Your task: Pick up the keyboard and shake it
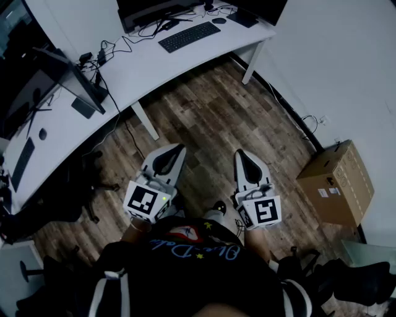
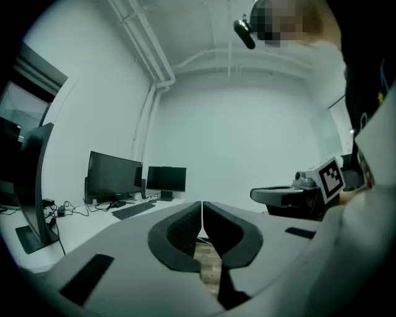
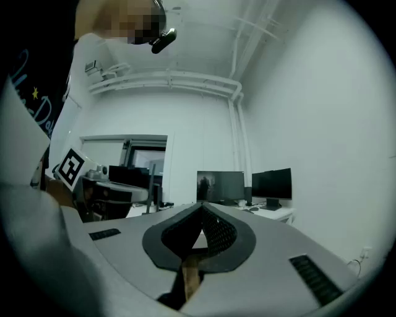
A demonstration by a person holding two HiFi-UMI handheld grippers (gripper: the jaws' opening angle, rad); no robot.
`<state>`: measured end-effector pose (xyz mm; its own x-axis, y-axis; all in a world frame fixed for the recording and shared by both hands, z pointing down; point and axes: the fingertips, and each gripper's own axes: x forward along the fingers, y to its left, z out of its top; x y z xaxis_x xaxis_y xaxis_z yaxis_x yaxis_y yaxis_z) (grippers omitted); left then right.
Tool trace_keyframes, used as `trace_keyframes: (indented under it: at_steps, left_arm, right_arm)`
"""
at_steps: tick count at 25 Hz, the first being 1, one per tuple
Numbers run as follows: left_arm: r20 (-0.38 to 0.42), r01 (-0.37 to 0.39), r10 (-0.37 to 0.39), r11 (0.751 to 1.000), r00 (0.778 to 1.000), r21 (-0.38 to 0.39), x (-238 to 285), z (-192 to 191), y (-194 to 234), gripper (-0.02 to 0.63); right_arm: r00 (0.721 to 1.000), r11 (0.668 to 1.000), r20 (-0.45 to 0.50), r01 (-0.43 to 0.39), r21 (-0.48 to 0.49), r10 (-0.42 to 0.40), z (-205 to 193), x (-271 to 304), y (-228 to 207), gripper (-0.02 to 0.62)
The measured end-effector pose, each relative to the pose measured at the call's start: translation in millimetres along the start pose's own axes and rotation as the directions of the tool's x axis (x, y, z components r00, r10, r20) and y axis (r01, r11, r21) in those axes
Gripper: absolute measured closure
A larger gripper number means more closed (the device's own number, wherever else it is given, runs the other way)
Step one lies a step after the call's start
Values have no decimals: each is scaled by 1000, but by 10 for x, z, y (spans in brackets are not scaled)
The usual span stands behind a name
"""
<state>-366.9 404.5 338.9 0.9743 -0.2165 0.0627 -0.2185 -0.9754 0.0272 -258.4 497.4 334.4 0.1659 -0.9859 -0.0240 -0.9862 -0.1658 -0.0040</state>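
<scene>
Beyond keyboard (image 1: 189, 36), monitor (image 1: 154, 9) half cropped

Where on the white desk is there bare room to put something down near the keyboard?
Widest bare patch: the desk corner, between the keyboard and the cable tangle beside the nearer monitor. A narrower strip runs along the front edge below the keyboard. Behind the keyboard, around the mouse and screens, it is crowded.

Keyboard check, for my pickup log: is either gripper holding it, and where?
Nothing is held: left gripper and right gripper are shut, empty; the black keyboard lies on the white desk.
</scene>
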Motion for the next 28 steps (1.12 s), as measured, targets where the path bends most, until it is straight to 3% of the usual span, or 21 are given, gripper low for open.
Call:
trace_keyframes:
  at_steps: [13, 22, 28]
  left_arm:
    - [-8, -8, 8, 1000, 1000, -3, 86, 48, -101, 598]
    - [17, -21, 21, 1000, 1000, -1, 340, 48, -424, 598]
    - [-12, -56, 56, 998, 998, -13, 487, -40, -669, 598]
  right_arm:
    - [1000, 999, 27, -8, 37, 7, 38, -97, -117, 595]
    - [999, 999, 34, -31, 27, 30, 80, -297, -458, 595]
    - [997, 996, 25, -79, 28, 78, 30, -420, -730, 594]
